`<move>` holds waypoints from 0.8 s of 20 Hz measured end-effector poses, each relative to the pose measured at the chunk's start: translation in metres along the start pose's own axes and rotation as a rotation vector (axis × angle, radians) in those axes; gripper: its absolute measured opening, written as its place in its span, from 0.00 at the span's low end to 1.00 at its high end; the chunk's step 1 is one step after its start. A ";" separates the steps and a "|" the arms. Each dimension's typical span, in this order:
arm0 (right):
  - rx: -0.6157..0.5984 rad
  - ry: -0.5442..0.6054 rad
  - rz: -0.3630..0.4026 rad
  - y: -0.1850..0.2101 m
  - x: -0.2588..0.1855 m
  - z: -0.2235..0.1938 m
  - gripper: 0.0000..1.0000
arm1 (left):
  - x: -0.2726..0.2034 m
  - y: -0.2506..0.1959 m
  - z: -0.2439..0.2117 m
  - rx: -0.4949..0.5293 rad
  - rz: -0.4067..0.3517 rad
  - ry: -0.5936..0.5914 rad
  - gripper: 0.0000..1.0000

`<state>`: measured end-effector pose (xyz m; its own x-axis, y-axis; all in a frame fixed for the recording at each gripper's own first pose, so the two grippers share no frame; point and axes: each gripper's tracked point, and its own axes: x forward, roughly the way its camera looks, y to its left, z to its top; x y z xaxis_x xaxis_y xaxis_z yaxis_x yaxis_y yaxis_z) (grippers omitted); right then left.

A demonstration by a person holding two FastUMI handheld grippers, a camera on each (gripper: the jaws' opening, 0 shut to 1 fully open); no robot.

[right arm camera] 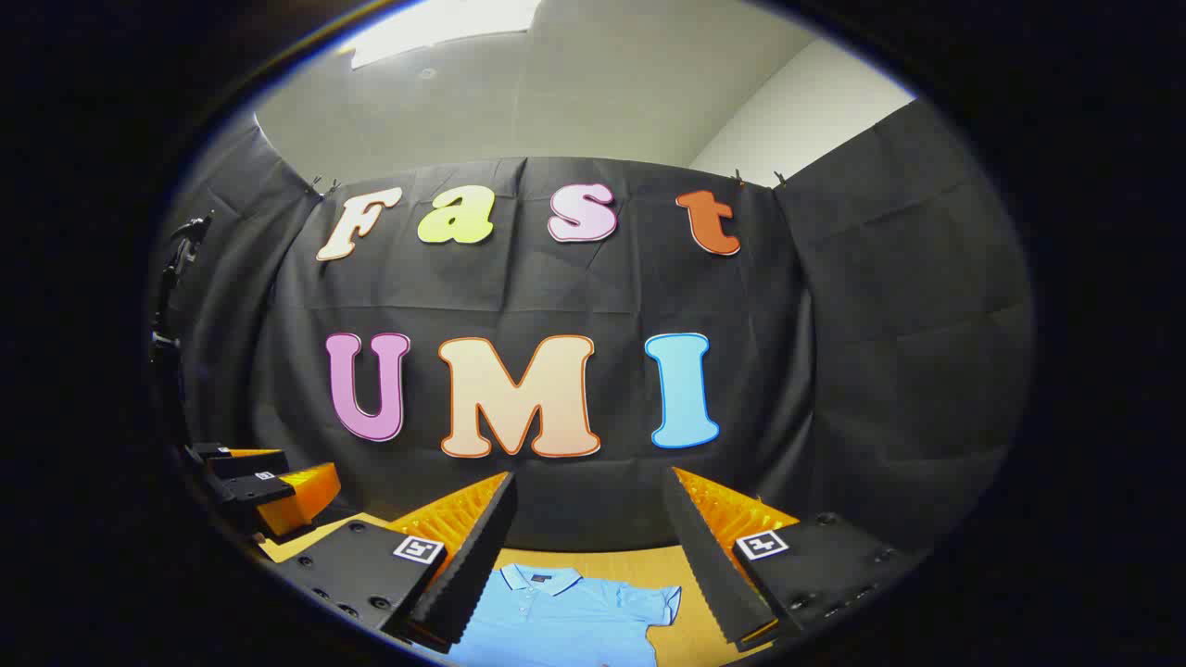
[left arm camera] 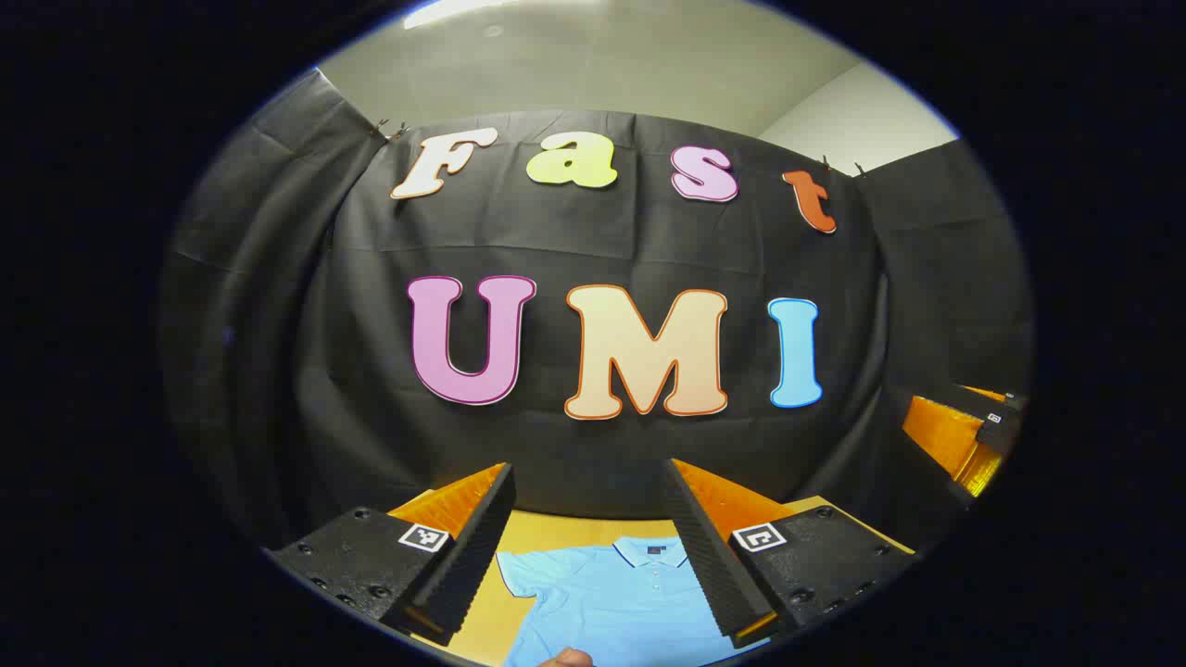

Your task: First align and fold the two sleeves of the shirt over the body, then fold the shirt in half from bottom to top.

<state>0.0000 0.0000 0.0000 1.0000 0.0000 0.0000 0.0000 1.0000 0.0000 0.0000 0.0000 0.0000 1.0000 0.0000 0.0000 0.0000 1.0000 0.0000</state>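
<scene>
A light blue polo shirt (left arm camera: pixel 611 602) lies flat on the wooden table (left arm camera: pixel 556 533), collar toward the back wall. One short sleeve spreads out to the left in the left gripper view. In the right gripper view the shirt (right arm camera: pixel 565 616) shows its collar and its other sleeve at the right. My left gripper (left arm camera: pixel 588 547) hangs open above the shirt, nothing between its fingers. My right gripper (right arm camera: pixel 588 551) is open too, held above the shirt's collar end. The other gripper (left arm camera: pixel 964 435) appears at the right edge of the left gripper view, and the other gripper (right arm camera: pixel 269 486) sits at the left of the right gripper view.
The black cloth wall (left arm camera: pixel 602 241) closes off the back and both sides of the table. A fingertip (left arm camera: pixel 567 659) shows at the bottom edge of the left gripper view. A dark stand (right arm camera: pixel 171 278) rises at the far left of the right gripper view.
</scene>
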 end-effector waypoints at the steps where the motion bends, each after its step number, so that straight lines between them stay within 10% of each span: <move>1: -0.004 0.007 0.004 0.001 -0.001 -0.002 0.98 | -0.001 0.002 -0.003 0.001 0.003 0.005 0.95; 16: -0.001 0.016 0.009 0.002 -0.001 -0.004 0.98 | 0.001 0.005 0.003 0.020 0.009 -0.002 0.93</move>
<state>-0.0005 0.0018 -0.0040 0.9998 0.0090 -0.0157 -0.0091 1.0000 -0.0014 0.0012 0.0051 0.0030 1.0000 0.0087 0.0024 -0.0087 0.9998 0.0195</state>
